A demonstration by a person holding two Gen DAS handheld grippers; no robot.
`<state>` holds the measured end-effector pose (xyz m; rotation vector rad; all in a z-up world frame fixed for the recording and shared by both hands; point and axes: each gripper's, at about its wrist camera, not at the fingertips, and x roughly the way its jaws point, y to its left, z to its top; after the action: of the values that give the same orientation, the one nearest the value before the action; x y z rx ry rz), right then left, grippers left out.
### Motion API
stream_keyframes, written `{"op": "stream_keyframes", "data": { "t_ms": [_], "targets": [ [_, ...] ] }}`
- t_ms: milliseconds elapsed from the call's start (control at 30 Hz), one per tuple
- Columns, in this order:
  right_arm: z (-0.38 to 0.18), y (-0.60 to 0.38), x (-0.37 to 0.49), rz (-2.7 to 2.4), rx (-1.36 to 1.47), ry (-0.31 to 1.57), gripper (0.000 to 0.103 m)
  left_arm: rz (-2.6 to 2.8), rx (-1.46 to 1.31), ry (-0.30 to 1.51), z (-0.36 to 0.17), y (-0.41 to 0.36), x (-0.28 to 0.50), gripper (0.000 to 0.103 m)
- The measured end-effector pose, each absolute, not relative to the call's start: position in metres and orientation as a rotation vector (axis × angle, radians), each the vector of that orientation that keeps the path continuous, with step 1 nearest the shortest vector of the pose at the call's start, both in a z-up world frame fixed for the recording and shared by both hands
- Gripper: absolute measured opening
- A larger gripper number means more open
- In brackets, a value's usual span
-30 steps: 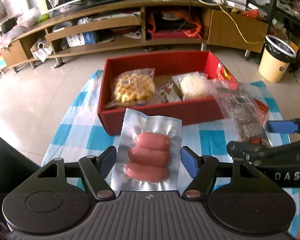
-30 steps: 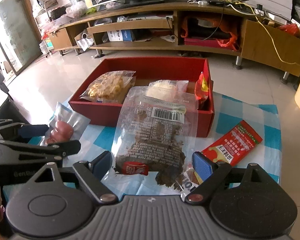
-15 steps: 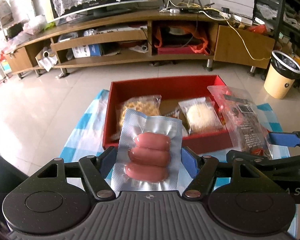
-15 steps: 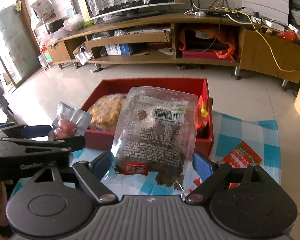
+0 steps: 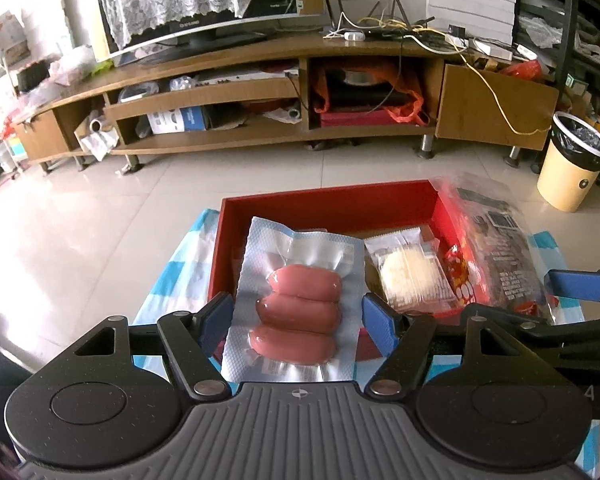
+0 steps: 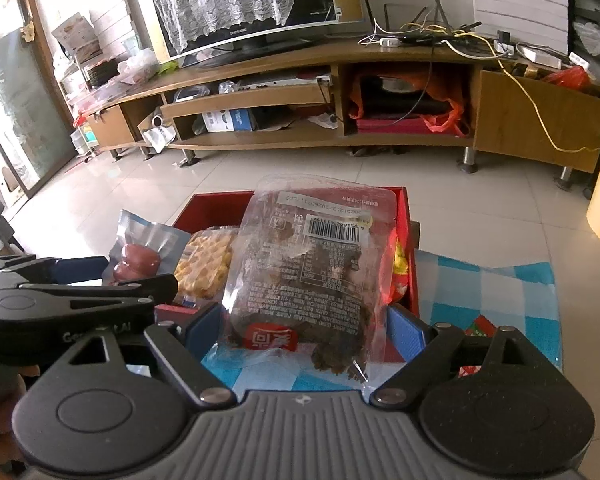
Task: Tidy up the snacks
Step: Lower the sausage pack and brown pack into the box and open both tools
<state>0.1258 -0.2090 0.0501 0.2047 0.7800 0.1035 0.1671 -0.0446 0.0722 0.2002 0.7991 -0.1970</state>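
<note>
Left gripper [image 5: 296, 316] pinching a clear pack of three pink sausages [image 5: 298, 312] by its two side edges, blue pads tight against the wrap. Pack lifted up, hanging over the near left part of the red box [image 5: 332, 200].

Right gripper [image 6: 304, 330] pinching a clear bag of dark dried snack [image 6: 308, 272] with a barcode sticker near the top, pads pressed on the bag's lower sides. Bag held up above the right half of the red box.

Inside the box: a pack of yellow waffle cookies [image 6: 206, 266] on the left, a pack with a round white cake [image 5: 410, 274] in the middle, a small red and yellow packet [image 5: 456, 272] leaning at the right wall.

Under the box, a blue and white checked cloth [image 6: 488, 292] spread on the shiny tiled floor. On the cloth near the right gripper, a bit of a red packet [image 6: 480, 326], mostly hidden, maybe another snack.

Farther back, a long wooden TV stand [image 5: 260, 92] and a yellow bin [image 5: 572, 160] on the right.
</note>
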Motion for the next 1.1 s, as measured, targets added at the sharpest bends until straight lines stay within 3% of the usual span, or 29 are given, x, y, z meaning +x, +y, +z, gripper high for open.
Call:
{"op": "stream_keyframes", "data": {
  "t_ms": [1100],
  "targets": [
    [0.006, -0.227, 0.207, 0.074, 0.203, 0.87, 0.09, -0.134, 0.211, 0.902, 0.029, -0.061, 0.238, 0.077]
  ]
}}
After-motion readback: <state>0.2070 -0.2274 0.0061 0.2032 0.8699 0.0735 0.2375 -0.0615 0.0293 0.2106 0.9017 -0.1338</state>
